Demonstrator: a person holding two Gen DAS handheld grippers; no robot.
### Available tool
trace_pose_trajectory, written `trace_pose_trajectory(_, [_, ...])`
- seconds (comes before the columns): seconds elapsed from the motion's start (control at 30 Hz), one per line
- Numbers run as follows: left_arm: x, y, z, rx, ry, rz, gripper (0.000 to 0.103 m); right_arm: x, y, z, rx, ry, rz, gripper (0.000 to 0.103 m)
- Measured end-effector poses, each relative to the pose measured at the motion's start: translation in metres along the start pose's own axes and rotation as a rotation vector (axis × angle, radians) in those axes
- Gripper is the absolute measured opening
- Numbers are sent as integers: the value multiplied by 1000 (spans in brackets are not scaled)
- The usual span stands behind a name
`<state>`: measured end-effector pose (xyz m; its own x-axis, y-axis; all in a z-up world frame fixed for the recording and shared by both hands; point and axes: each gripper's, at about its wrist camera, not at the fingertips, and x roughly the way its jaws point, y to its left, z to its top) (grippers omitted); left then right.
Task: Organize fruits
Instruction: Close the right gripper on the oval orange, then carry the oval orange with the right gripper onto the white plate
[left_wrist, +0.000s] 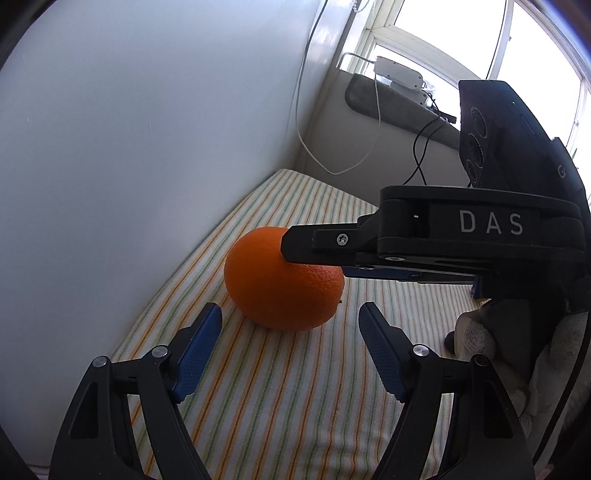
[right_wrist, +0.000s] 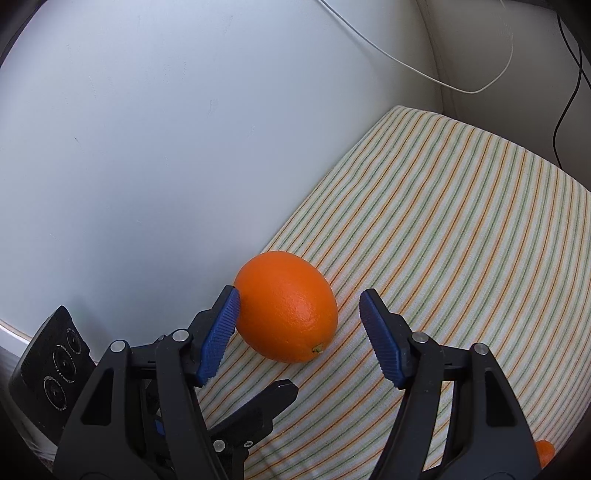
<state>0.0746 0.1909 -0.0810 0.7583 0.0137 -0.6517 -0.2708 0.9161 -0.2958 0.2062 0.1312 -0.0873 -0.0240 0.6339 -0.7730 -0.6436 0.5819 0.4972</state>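
From your left wrist cam, the orange sits on the striped cloth at 12 o'clock from your spread-apart left gripper. Right wrist cam: your right gripper is spread wide too, left pad touching the orange.

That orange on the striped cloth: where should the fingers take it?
Across its rounded middle, from above. The orange lies sideways, stem end toward the camera. The right gripper already brackets it, open, one pad at its side.
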Motion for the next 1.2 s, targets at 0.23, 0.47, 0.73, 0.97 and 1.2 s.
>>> trace_pose_trajectory(0.23, [6, 1, 2, -8, 13, -5, 72, 10, 2, 4, 2, 19, 36, 66])
trace_pose_trajectory(0.47, [10, 2, 5, -18, 23, -10, 68, 18, 1, 8, 3, 34, 52, 61])
trace_pose_trajectory(0.73, [7, 2, 4, -24, 16, -5, 66, 9, -4, -3, 6, 37, 44, 60])
trace_pose_trajectory(0.97, [2, -6, 2, -15, 10, -11, 65, -4, -5, -13, 13, 26, 35, 60])
trace_pose_trajectory(1.2, [-4, -28, 7, 15, -5, -28, 65, -33, -10, -19, 22, -9, 32, 59])
